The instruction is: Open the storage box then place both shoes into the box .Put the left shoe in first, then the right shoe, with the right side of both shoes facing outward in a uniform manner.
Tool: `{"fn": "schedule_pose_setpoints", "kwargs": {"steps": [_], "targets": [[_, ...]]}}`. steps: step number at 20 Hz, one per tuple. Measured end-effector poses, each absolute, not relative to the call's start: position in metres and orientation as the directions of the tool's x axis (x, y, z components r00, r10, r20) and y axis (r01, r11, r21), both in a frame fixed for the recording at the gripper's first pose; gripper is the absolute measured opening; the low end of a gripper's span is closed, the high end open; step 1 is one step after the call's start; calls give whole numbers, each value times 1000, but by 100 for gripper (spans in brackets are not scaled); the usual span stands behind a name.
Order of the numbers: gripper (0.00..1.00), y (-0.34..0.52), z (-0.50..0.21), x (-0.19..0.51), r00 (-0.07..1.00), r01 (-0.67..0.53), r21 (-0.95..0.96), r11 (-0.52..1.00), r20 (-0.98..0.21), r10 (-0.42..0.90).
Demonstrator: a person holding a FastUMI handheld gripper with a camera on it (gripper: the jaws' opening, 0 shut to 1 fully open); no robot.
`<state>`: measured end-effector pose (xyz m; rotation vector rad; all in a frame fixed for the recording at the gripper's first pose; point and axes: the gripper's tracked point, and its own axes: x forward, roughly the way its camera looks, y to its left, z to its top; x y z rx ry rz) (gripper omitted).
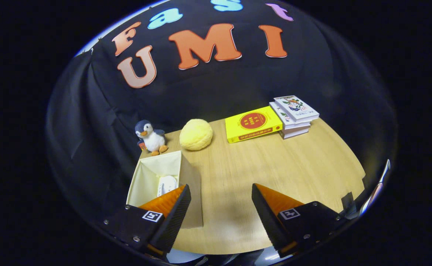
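Left of the fingers, at the table's near edge: the open storage box.

Over the wooden table (275,173) the gripper (221,197) hangs with its fingers spread wide and nothing between them, only bare wood. The storage box (156,173) lies to the left and slightly ahead, its open top showing a pale lining; the left finger's tip overlaps its near right corner, though I cannot tell whether they touch. Something white, probably a shoe (167,184), lies inside. By my reading the box's long axis runs near to far, so any further move goes leftward. A toy penguin (151,137), yellow ball (196,134) and books (271,120) sit farther back.
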<state>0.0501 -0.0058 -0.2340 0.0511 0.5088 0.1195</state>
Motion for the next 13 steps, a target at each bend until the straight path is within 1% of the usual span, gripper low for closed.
{"fn": "schedule_pose_setpoints", "kwargs": {"steps": [7, 13], "targets": [[99, -56, -188, 79, 954, -107, 85, 991, -272, 127], [98, -97, -150, 104, 989, -128, 39, 991, -69, 131]]}}
